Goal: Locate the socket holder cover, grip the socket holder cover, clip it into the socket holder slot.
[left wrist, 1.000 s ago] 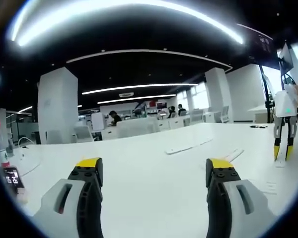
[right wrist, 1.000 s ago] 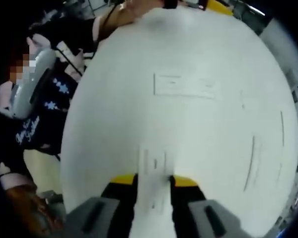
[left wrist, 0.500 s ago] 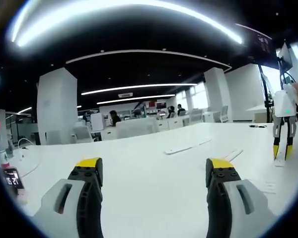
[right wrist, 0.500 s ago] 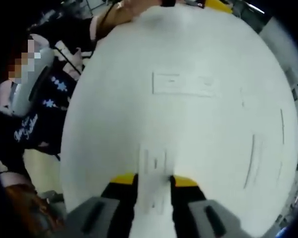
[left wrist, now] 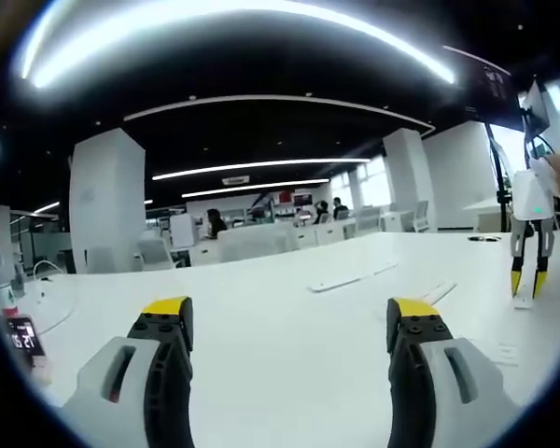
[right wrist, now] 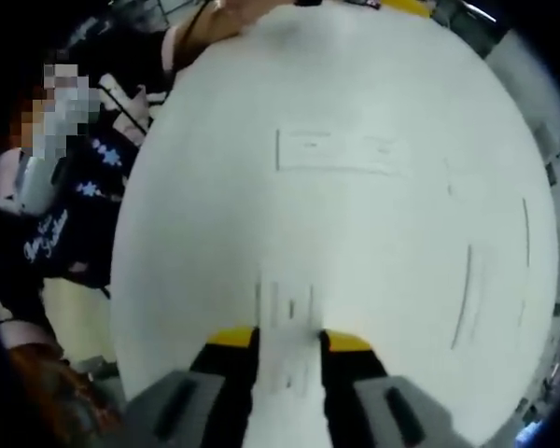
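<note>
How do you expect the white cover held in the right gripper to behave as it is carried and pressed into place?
The cover looks thin and flat, so probably light. It keeps its shape beyond the right gripper, suggesting fairly stiff plastic. Its smooth white surface may slip between the jaws when pushed toward the socket holder.

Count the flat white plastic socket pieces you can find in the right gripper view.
2. One flat white socket holder cover sits clamped between the right gripper's yellow-tipped jaws. One long white rectangular socket holder lies farther off on the white table. Faint strips at the table's right may be more.
</note>
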